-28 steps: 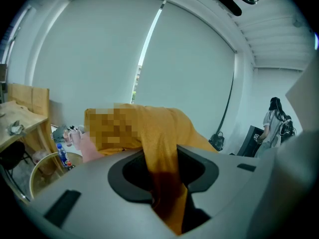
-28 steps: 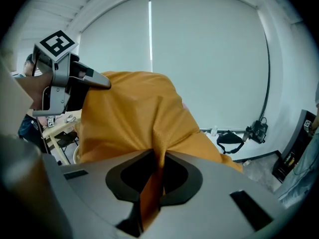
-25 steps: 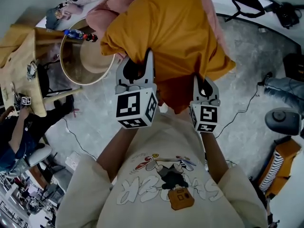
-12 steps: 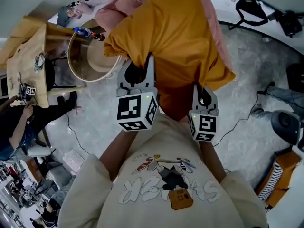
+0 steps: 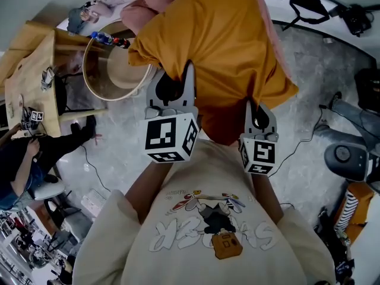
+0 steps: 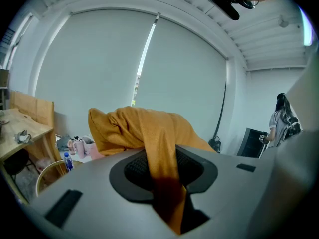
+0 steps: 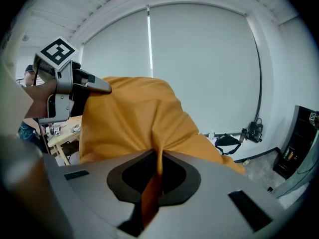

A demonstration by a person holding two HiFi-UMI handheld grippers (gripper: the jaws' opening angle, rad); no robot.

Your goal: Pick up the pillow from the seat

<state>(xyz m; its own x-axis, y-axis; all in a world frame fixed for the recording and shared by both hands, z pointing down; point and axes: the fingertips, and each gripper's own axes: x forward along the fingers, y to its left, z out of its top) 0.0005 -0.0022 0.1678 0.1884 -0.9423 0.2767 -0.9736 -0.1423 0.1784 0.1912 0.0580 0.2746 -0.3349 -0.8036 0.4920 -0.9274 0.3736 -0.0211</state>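
Observation:
A mustard-yellow pillow (image 5: pixel 222 46) hangs in the air in front of the person, held up by both grippers along its near edge. My left gripper (image 5: pixel 172 91) is shut on a fold of the pillow's fabric (image 6: pixel 162 168), which runs down between its jaws. My right gripper (image 5: pixel 256 116) is shut on another pinch of the same pillow (image 7: pixel 154 178). In the right gripper view the left gripper (image 7: pixel 102 86) shows at the pillow's left edge. A pink cushion (image 5: pixel 145 10) lies behind the pillow, partly hidden by it.
A round wicker chair (image 5: pixel 113 64) stands at the left with a small bottle (image 5: pixel 98 38) on its rim. A wooden table (image 5: pixel 27 82) is further left. Cables and a black bag (image 5: pixel 309 5) lie on the grey floor. A person (image 6: pixel 281 121) stands at the far right of the left gripper view.
The pillow and both grippers have stayed almost still; the view has shifted slightly, and the right gripper sits a little lower and to the right.

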